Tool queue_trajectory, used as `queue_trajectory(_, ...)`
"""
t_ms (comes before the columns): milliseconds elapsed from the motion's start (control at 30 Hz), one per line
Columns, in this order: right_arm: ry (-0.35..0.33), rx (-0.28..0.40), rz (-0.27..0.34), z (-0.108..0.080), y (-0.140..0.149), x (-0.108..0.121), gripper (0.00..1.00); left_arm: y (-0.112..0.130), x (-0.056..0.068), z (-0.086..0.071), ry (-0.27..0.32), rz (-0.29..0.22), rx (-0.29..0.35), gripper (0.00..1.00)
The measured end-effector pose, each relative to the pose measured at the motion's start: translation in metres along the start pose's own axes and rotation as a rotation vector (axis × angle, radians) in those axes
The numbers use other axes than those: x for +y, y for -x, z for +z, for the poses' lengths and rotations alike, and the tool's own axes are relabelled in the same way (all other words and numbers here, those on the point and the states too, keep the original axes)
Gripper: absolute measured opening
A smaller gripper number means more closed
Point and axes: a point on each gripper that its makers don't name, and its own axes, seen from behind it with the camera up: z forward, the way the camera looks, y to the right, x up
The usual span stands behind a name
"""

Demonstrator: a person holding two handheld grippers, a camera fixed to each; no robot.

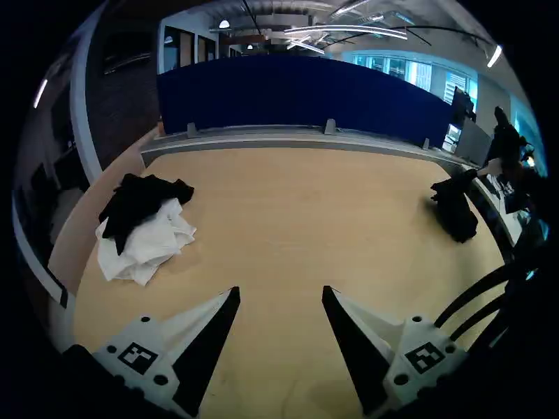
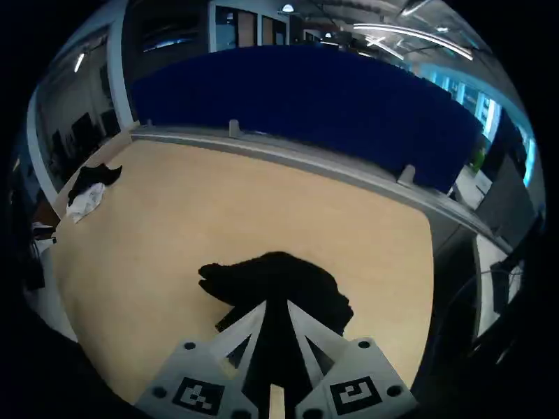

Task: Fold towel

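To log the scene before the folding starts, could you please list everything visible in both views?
Table: one, light wood, under everything.
Black towel: one, black, on the table, far from the pile.
Cloth pile: one, black cloth lying on white cloth, at the table's left side in the left gripper view.
Partition: one, dark blue, along the table's back edge.
Ceiling lights: several, white strips, overhead.
Left gripper: one, white and black fingers, open over bare table.
Right gripper: one, white fingers, closed on the black towel.
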Motion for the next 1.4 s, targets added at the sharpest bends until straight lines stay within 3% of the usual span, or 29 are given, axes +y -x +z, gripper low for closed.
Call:
queue_trajectory(367,0.023,-0.087,0.059,-0.006,0.077,0.004,0.06,0.000,-0.002,0.001,-0.003,0.007,-0.004,0.87)
queue_trajectory(700,0.122,-0.183,0.122,0.002,0.127,0.030,0.06,0.000,0.000,0.001,-0.001,0.015,-0.006,0.87)
queue_trajectory(900,0.144,-0.196,0.185,0.015,0.143,0.032,0.06,0.001,-0.001,0.001,-0.005,0.018,-0.009,0.87)
queue_trajectory(1167,0.178,-0.168,0.207,0.025,0.146,0.034,0.10,-0.002,-0.001,0.001,-0.008,0.020,-0.007,0.87)
queue_trajectory(1267,0.192,-0.158,0.208,0.025,0.145,0.035,0.16,-0.003,0.000,0.003,-0.006,0.022,-0.007,0.87)
queue_trajectory(1400,0.214,-0.144,0.207,0.022,0.147,0.037,0.31,-0.004,0.003,0.004,-0.001,0.030,-0.005,0.87)
